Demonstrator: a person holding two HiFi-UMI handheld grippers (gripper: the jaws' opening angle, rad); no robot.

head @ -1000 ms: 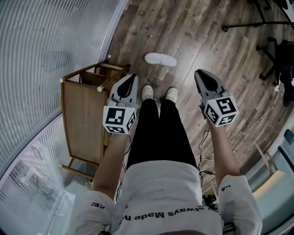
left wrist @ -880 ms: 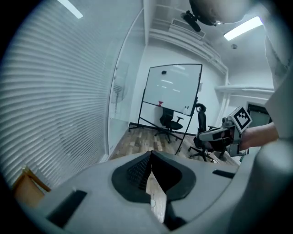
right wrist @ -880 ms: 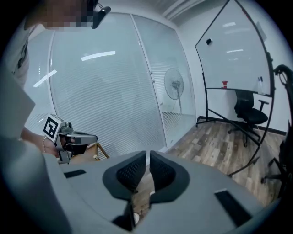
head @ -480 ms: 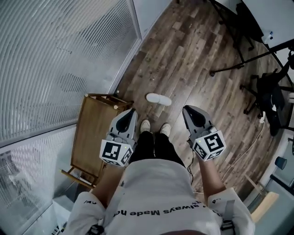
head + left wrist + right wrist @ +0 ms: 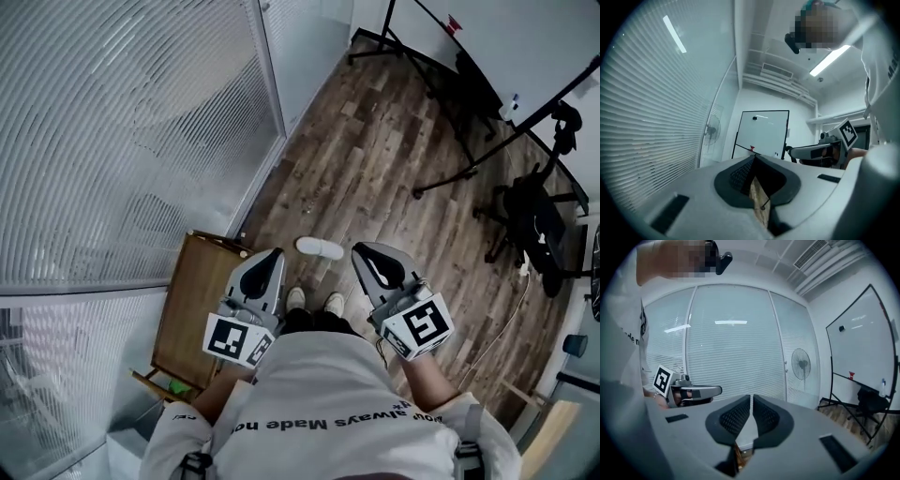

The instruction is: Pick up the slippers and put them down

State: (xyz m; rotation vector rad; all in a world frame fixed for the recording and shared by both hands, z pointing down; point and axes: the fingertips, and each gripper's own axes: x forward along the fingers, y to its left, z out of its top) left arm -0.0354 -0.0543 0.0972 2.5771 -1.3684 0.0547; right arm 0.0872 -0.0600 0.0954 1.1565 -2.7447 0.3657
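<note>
- Item: one white slipper (image 5: pixel 320 247), the only one in view. A second slipper shows in no view.
- Location: flat on the wood floor (image 5: pixel 394 169), at 12 o'clock from your shoes (image 5: pixel 314 301) and just ahead of them. In the head view it lies between the tips of the two grippers, far below them and touched by neither.
- Neighbours: a wooden stand (image 5: pixel 192 300) at 9 o'clock of your shoes, against the blinds. Tripod legs (image 5: pixel 450 178) and a dark chair (image 5: pixel 536 220) are at 2 o'clock, well apart from the slipper.
- Left gripper (image 5: pixel 271 254): its fingers (image 5: pixel 740 173) are together with nothing between them, and only floor shows through the slit.
- Right gripper (image 5: pixel 362 249): its fingers (image 5: pixel 736 417) are all but together, with a hairline gap and nothing held.
- Likely weight: light, well within what one gripper can carry.
- Likely stiffness: a soft, pliable upper over a thin sole. Expect it to droop if you lift it by one end.
- Likely surface: it looks like cloth or foam rather than anything slick, though the material is too small to confirm. It is not fragile.
- Suggested hold: open the fingers and pinch the rim of the foot opening, upper and sole together, near the middle of its length so that it hangs level.
- Alternative hold: clamp across the sole at its narrow side.
- Caution: it lies flat on the boards, so slide one finger inside the opening rather than scraping under the sole.
</note>
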